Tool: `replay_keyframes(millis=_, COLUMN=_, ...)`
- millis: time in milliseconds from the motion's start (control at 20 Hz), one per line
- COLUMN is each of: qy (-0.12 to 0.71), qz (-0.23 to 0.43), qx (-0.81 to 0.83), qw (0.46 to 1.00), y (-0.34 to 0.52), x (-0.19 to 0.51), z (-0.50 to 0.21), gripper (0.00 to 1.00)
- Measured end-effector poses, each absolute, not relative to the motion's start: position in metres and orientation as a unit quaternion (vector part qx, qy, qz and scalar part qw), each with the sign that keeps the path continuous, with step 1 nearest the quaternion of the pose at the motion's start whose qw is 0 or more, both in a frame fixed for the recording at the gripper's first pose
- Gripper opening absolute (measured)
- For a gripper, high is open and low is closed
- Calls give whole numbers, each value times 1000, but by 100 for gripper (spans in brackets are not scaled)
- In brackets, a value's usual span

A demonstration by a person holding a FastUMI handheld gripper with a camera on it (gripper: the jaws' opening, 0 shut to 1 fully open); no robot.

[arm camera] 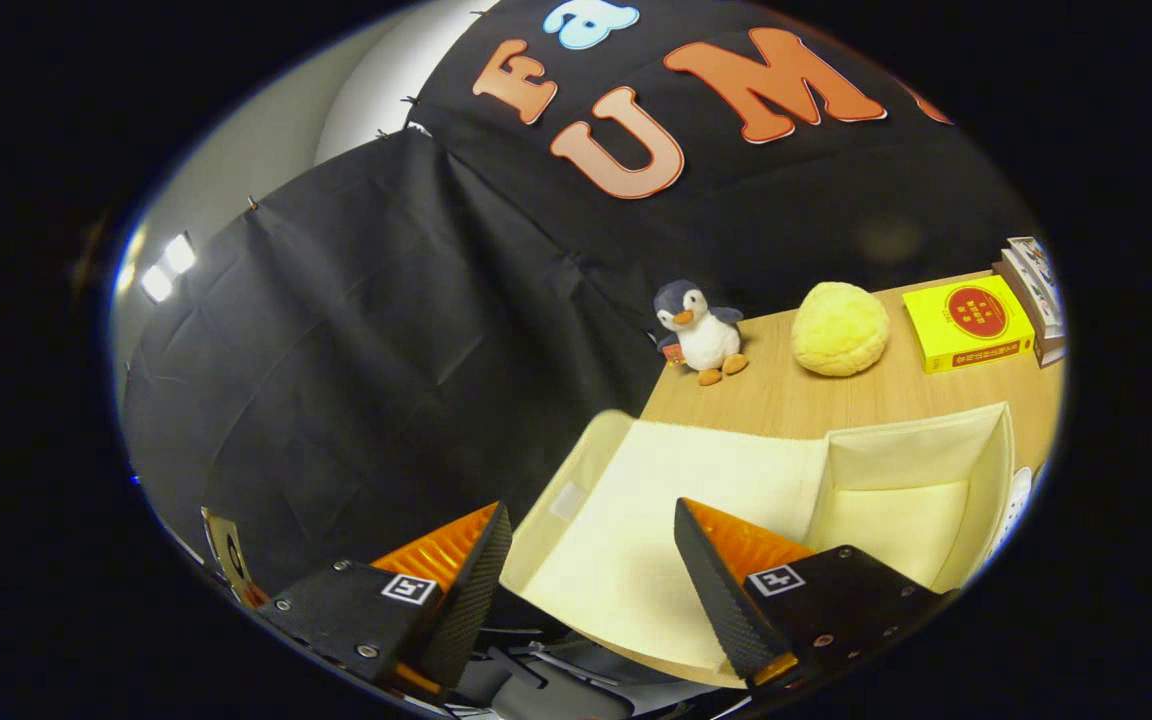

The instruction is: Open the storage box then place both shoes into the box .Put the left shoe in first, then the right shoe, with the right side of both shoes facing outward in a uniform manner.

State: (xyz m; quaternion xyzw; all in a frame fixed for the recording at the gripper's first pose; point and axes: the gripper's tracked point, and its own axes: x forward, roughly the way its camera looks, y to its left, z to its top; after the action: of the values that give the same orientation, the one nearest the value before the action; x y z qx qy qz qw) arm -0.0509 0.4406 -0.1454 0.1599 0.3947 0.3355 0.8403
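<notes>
The claw (pixel 591 580) stood spread wide, its two wedge-shaped fingers (pixel 471 585) well apart and pinching nothing; each finger showed a finely knurled inner face and a ribbed back. Between and just beyond them lay the storage box (pixel 911 465), a soft-sided container of pale cream fabric, already open: its broad flat lid (pixel 676 500) was folded down toward the claw and lay spread over the desk's (pixel 836 405) near edge, with a small pale rectangular patch near its left rim. The right finger overlapped the lid's lower part in the view, though whether it touched the cloth could not be told. The box's cavity showed straight cloth walls and a smooth floor. The desk had a light wood-grain top. Further back on it, well apart from the box, sat a plush penguin (pixel 701 330), fuzzy grey and white with orange beak and feet, at the corner by the wrinkled black cloth wall (pixel 366 330). To its right rested a round, nubbly yellow cushion (pixel 839 328), then a glossy yellow box with a red circle (pixel 966 322), and beside it a short stack of books (pixel 1036 290).
</notes>
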Motion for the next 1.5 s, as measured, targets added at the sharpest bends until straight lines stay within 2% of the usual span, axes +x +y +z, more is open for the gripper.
replay_keyframes(millis=550, qy=363, qz=231, qx=132, qw=893, y=327, x=-23, z=-151, gripper=98)
replay_keyframes(millis=900, qy=386, qz=152, qx=124, qw=902, y=229, x=-27, z=-178, gripper=98)
replay_keyframes(millis=1500, qy=454, qz=48, qx=109, qw=883, y=90, x=-55, z=-252, gripper=97)
